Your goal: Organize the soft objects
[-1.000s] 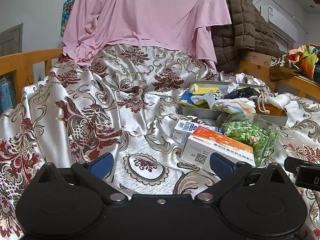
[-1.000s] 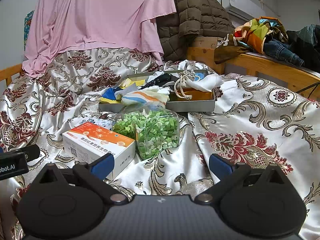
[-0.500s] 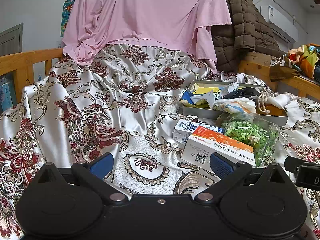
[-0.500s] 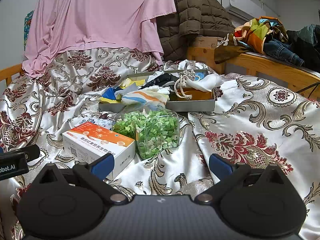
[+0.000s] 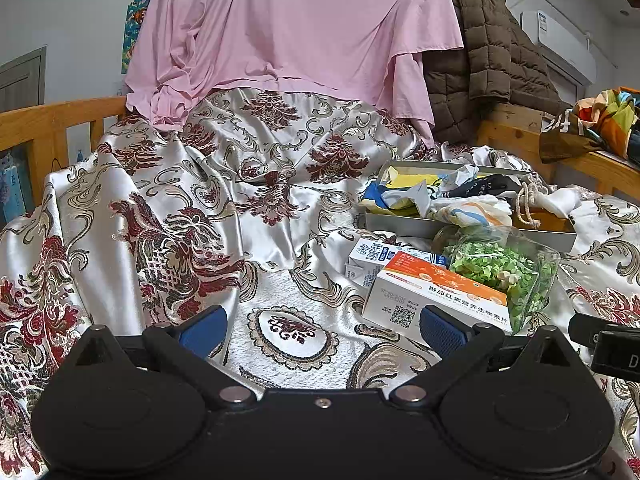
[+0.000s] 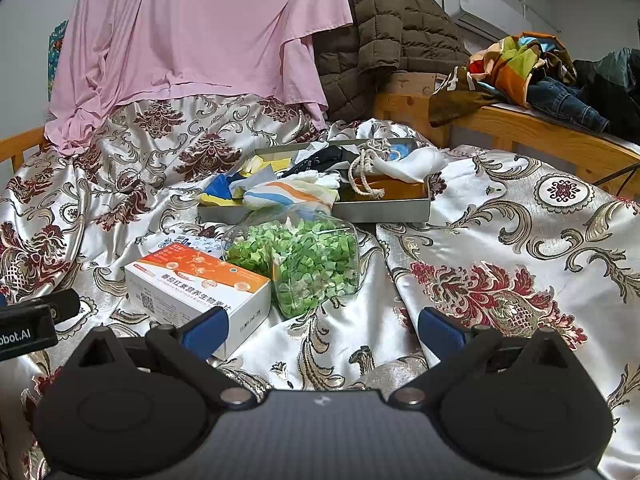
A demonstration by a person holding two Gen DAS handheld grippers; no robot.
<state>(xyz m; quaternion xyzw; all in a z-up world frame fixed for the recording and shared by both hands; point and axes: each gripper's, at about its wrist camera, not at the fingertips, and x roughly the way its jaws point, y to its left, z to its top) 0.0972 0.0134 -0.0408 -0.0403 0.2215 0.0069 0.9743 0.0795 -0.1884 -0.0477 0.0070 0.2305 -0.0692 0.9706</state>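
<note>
A grey tray (image 6: 384, 211) (image 5: 400, 225) on the patterned bedspread holds several soft items: a striped cloth (image 6: 288, 194) (image 5: 468, 210), a yellow and blue cloth (image 6: 220, 196), a dark cloth (image 6: 320, 160), a white cloth (image 6: 416, 162) and a rope (image 6: 362, 172). My left gripper (image 5: 320, 328) is open and empty, low over the bedspread, left of the boxes. My right gripper (image 6: 322, 328) is open and empty, just in front of the bag of green pieces (image 6: 304, 256) (image 5: 504, 272).
An orange and white box (image 6: 200, 288) (image 5: 436, 296) and a small white carton (image 5: 370, 260) lie in front of the tray. A pink sheet (image 5: 288, 28) and brown jacket (image 6: 396, 28) hang behind. Wooden rails (image 5: 52, 120) (image 6: 540, 136) border the bed; clothes (image 6: 528, 68) are piled at the right.
</note>
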